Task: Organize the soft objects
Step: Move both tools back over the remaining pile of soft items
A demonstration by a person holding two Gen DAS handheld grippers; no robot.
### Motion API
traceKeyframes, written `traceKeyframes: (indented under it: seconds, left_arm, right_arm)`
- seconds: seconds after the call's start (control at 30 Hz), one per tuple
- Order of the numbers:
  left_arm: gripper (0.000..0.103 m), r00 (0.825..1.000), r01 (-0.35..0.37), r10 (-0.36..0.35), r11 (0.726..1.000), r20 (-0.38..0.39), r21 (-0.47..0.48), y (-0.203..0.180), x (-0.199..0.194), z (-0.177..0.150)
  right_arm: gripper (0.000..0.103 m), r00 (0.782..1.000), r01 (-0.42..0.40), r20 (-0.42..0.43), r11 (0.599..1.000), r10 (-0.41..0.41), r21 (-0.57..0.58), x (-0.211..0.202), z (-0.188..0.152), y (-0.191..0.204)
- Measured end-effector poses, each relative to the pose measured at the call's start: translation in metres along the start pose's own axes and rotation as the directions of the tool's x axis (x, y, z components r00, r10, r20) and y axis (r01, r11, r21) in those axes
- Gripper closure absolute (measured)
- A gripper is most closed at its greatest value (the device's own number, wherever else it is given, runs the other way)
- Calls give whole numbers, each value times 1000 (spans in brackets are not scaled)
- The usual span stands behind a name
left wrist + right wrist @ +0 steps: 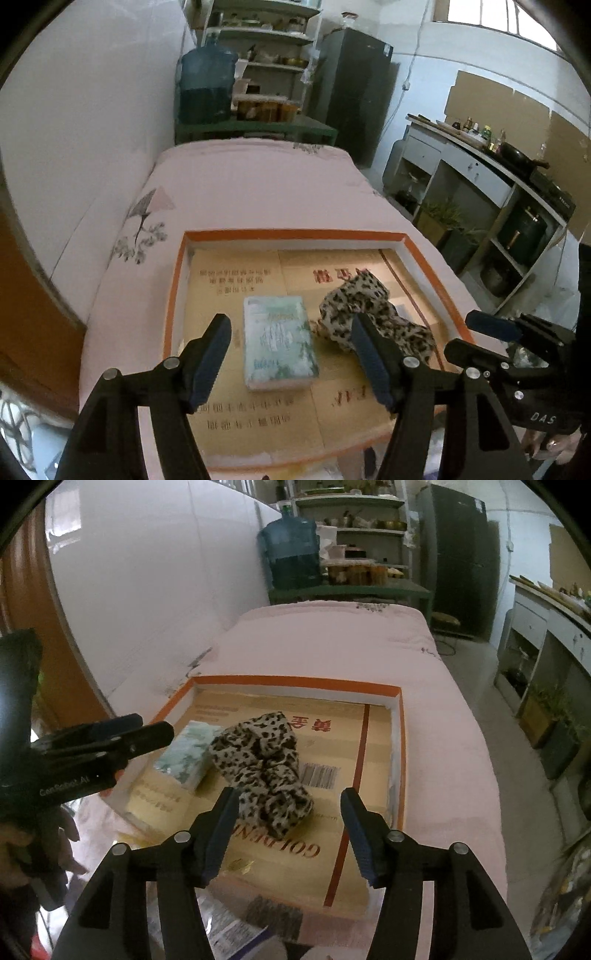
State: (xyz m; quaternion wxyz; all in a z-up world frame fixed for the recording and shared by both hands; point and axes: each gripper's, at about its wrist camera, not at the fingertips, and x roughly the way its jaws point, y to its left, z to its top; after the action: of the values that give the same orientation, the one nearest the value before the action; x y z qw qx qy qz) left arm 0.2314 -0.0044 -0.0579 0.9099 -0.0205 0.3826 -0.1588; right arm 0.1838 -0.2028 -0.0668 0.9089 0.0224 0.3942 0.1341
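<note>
Both soft things lie in the shallow orange-rimmed tray (pixel 177 280) on the pink-covered bed (pixel 240 192): the pale green tissue pack (pixel 279 347) flat on the cardboard lining, and the leopard-print cloth (pixel 258 760) bunched up just beside it, touching or nearly touching its edge. The left hand-held gripper (pixel 291 354) hangs above the pack with its jaws wide apart and nothing between them; the right hand-held gripper (pixel 288 830) is likewise spread, empty, with the near end of the cloth showing between its fingers but not pinched. From where I stand, the likeliest trouble is the cloth: it is a loose heap, so a careless pass of the right fingers could snag a fold and drag it over the tray's rim or onto the pack. The two tools also sit close together over a small tray, so they might knock into each other if both dip at once. More packets seem to lie below the tray's near edge, too blurred to name.
</note>
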Motion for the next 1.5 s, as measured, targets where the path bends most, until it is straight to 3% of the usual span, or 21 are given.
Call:
traceKeyframes:
  seconds: [0.2, 0.47, 0.8, 1.5]
  left_arm:
    - [36, 999, -37, 39, 998, 31, -55, 0, -28, -5]
    - [36, 992, -37, 41, 999, 120, -34, -14, -68, -15]
    - [36, 974, -104, 102, 995, 203, -3, -37, -114, -40]
    - [36, 966, -82, 78, 997, 247, 7, -53, -161, -75]
  right_arm:
    - [44, 999, -20, 41, 1000, 19, 17, -30, -9, 6]
    - [44, 996, -44, 80, 998, 41, 35, -62, -25, 16]
    - [44, 992, -51, 112, 999, 50, 8, -93, -49, 41]
    - [44, 990, -60, 132, 998, 58, 6, -131, -78, 58]
